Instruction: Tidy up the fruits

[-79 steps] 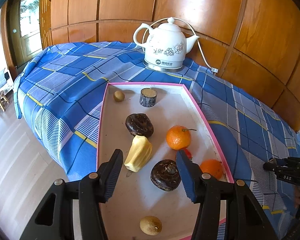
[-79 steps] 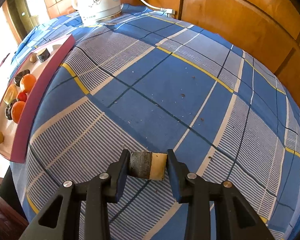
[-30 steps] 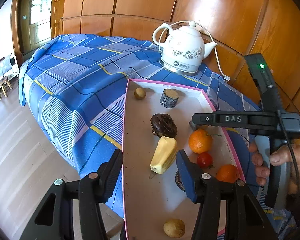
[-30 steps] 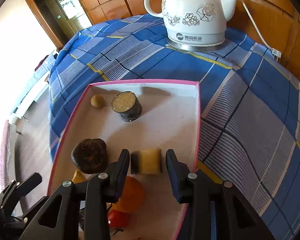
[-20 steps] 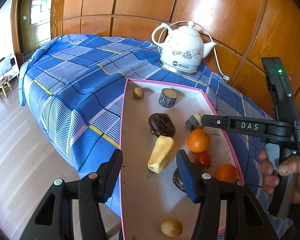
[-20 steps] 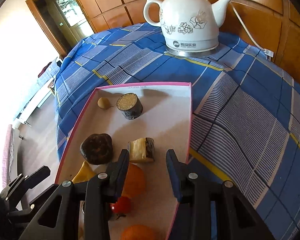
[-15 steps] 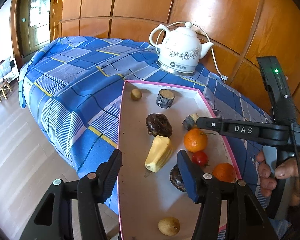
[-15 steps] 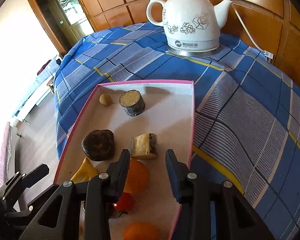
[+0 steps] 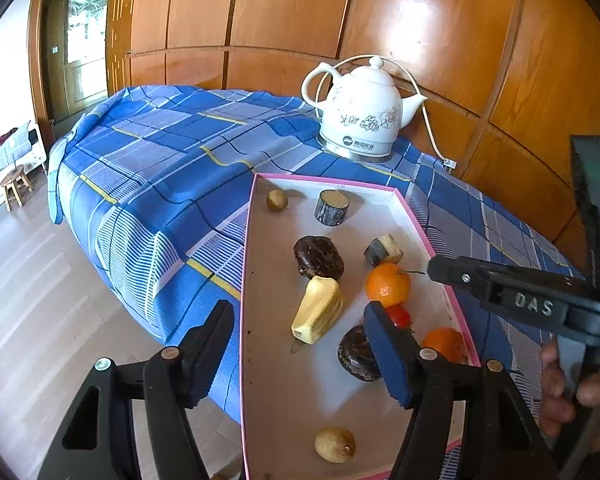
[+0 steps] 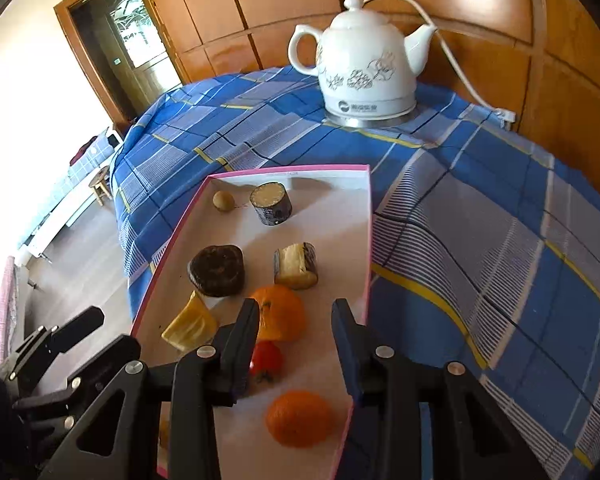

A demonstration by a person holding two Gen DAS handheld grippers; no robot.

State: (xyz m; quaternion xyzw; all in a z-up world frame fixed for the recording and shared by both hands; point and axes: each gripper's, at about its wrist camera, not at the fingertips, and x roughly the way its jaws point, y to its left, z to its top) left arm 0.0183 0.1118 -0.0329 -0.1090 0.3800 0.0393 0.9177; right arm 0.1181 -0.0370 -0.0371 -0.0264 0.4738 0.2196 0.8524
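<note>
1. Wood panelling backs your table, draped in blue plaid cloth [image 9: 160, 168]; take the pink-rimmed tray [image 9: 247, 280] as landmark.
2. Left of the tray's middle, your left tongs [image 9: 300, 354] are spreading wider than a second ago, nothing between them, hovering over the near end by the yellow fruit [image 9: 317, 310].
3. Mid-tray, the cut log-like piece [image 10: 296, 265] now lies loose beyond the mandarin [image 10: 280, 312]; a second ago your right tongs pinched it.
4. Over the tray's right rim, your right tongs [image 10: 296, 340] stand narrowly parted and empty, backed off. That delivery looks done; judge the next item.
</note>
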